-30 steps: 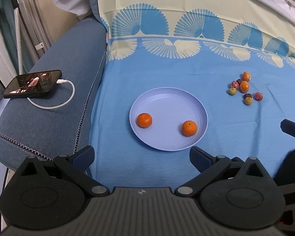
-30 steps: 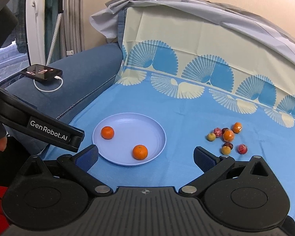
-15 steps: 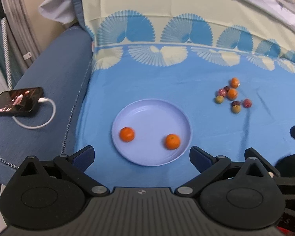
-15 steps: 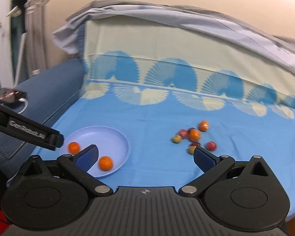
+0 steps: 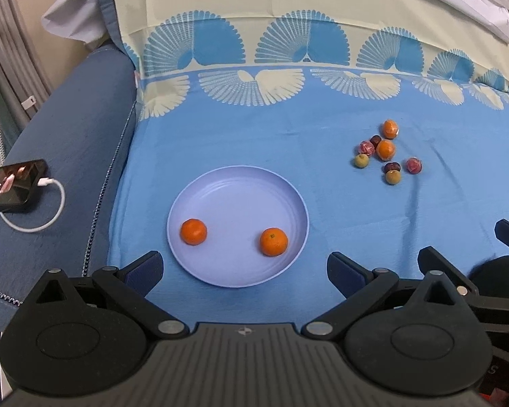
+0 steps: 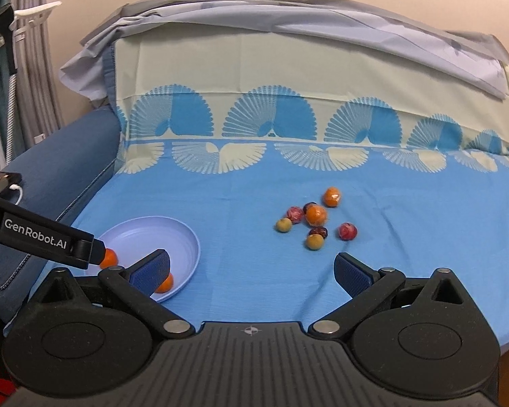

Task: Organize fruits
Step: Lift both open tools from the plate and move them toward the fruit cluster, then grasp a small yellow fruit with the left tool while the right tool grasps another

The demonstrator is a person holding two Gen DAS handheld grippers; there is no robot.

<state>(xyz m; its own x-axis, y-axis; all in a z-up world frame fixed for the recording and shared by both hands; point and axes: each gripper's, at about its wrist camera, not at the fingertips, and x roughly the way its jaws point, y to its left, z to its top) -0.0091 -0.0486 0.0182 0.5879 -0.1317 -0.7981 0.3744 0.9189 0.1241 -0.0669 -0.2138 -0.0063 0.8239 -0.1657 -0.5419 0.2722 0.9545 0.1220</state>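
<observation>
While both tools are hanging over the near edge of the cloth, the scene is reading as follows.

Left gripper (image 5: 244,273): its jaws are standing wide apart with nothing between them, and it is hovering just near of the plate, its blue pads clear of the rim.

Right gripper (image 6: 252,271): it is released too, jaws spread and empty, and it is pointing toward the loose fruit, which is lying a little farther off between the lines of its two fingers.

Plate (image 5: 240,183): the lilac dish is sitting flat on the blue cloth, left of the loose fruit and well apart from it.

Left orange (image 5: 193,231): it is resting in the plate's near-left part.

Right orange (image 5: 273,241): it is resting in the plate's near-right part, apart from the other orange.

Fruit cluster (image 6: 317,215): two oranges, two reddish fruits, two dark ones and two yellow-green ones are lying bunched on the cloth, right of the plate and farther away; several are touching or just beside one another.

Blue cloth (image 5: 254,129): it is covering the seat, and its fan-patterned border is running up the far backrest.

Phone (image 5: 12,186): it is lying on the denim armrest at far left, screen lit, with a white cable plugged in.
</observation>
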